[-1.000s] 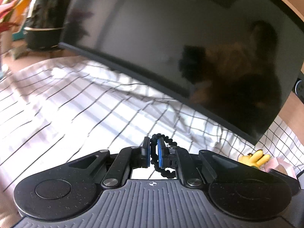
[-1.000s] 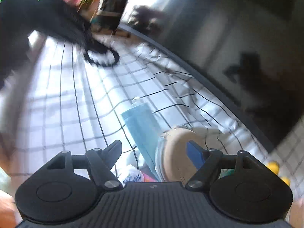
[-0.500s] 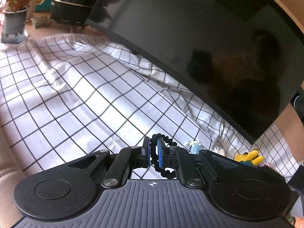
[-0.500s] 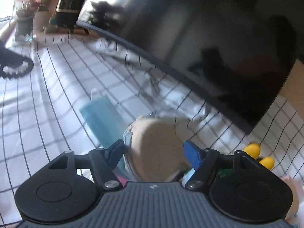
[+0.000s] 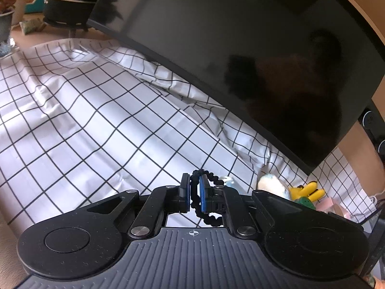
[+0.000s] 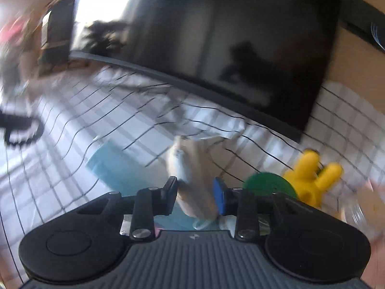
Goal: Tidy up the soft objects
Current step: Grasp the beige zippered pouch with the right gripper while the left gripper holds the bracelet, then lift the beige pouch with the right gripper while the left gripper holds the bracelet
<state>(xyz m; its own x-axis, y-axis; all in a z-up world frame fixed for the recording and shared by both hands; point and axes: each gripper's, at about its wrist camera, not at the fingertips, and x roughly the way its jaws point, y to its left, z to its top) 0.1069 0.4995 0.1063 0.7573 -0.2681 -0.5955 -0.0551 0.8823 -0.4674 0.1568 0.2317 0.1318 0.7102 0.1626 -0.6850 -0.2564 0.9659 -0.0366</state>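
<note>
My left gripper [image 5: 194,193] is shut on a black beaded hair tie [image 5: 208,200] and holds it above the checked cloth [image 5: 101,125]. My right gripper [image 6: 195,191] is shut on a beige soft toy [image 6: 196,180], squeezed between the jaws; the view is blurred. A light-blue soft item [image 6: 113,166] lies on the cloth to its left. A yellow plush [image 6: 310,178] with a green part [image 6: 267,185] sits to its right. From the left wrist view the same toy [image 5: 272,184] and yellow plush [image 5: 306,190] show at right.
A large dark monitor [image 5: 240,55] stands along the back of the cloth. Potted plants [image 5: 67,2] stand at the far left. A black speaker [image 5: 373,125] stands at the right. The left gripper's hair tie [image 6: 21,132] shows at the right wrist view's left edge.
My right gripper has closed from open onto the beige soft toy and swung right, bringing the yellow plush into view. My left gripper keeps the hair tie and has shifted slightly.
</note>
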